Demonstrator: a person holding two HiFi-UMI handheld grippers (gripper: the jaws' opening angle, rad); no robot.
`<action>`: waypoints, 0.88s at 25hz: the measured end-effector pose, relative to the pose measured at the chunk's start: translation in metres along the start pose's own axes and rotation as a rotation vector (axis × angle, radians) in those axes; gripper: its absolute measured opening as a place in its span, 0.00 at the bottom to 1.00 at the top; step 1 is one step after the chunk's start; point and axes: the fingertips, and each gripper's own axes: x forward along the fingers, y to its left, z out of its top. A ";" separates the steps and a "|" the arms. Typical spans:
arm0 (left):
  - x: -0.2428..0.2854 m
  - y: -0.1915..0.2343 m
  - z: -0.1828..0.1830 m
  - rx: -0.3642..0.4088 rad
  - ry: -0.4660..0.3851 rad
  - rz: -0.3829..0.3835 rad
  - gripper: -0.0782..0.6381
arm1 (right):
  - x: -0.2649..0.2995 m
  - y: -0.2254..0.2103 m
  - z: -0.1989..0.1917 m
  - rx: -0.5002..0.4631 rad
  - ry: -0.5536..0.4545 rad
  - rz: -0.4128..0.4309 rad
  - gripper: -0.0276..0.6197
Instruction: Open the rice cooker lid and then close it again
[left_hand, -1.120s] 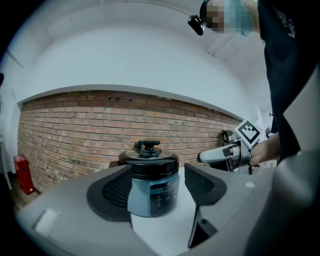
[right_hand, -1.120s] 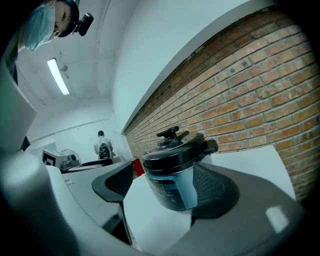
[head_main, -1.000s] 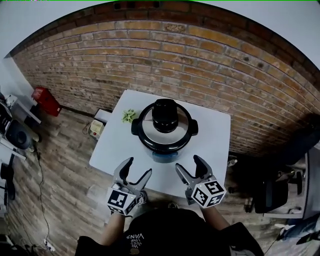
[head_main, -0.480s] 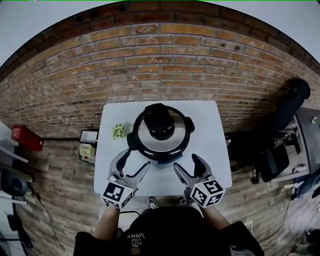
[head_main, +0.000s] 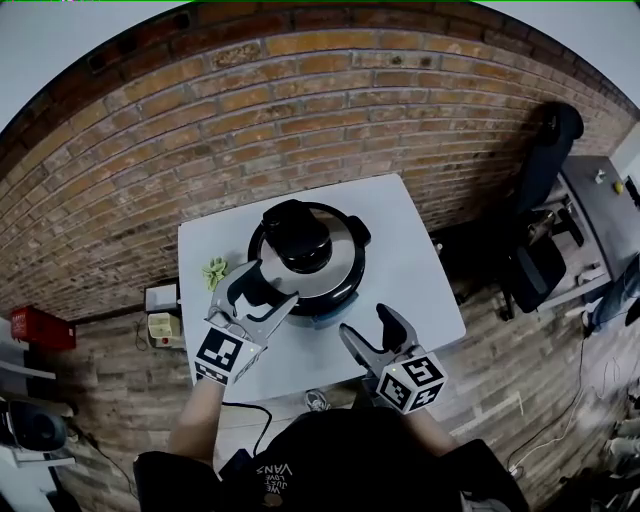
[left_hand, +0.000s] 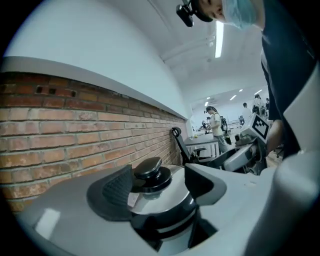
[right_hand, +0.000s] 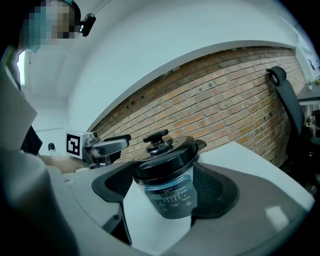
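Observation:
The rice cooker (head_main: 318, 270) stands on the white table (head_main: 410, 265), its steel lid (head_main: 330, 250) shut, with a black knob (head_main: 294, 233) on top. My left gripper (head_main: 266, 290) is open at the cooker's front left edge, holding nothing. In the left gripper view the knob (left_hand: 150, 169) and lid (left_hand: 165, 197) show between the open fingers (left_hand: 116, 192). My right gripper (head_main: 366, 328) is open over the table in front of the cooker, apart from it. The right gripper view frames the cooker (right_hand: 167, 192) and its lid (right_hand: 167, 152), with the left gripper (right_hand: 102, 146) beside them.
A small green plant (head_main: 214, 271) sits at the table's left edge. A white box (head_main: 162, 297) and a yellow device (head_main: 160, 328) lie on the wooden floor to the left. An office chair (head_main: 538, 262) stands to the right, and a brick wall (head_main: 300, 110) is behind.
My left gripper has moved forward to the cooker's front left edge. The right gripper has stayed in front of the cooker. The head view has turned, shifting the table leftwards.

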 end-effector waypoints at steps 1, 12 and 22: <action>0.006 0.002 0.002 0.014 0.002 -0.008 0.54 | -0.001 -0.001 0.001 -0.001 -0.002 0.001 0.61; 0.072 0.012 0.006 0.112 0.106 -0.082 0.54 | 0.011 -0.028 0.016 -0.009 0.013 0.082 0.61; 0.109 0.008 -0.008 0.091 0.233 -0.186 0.54 | 0.027 -0.054 0.030 -0.013 0.040 0.139 0.61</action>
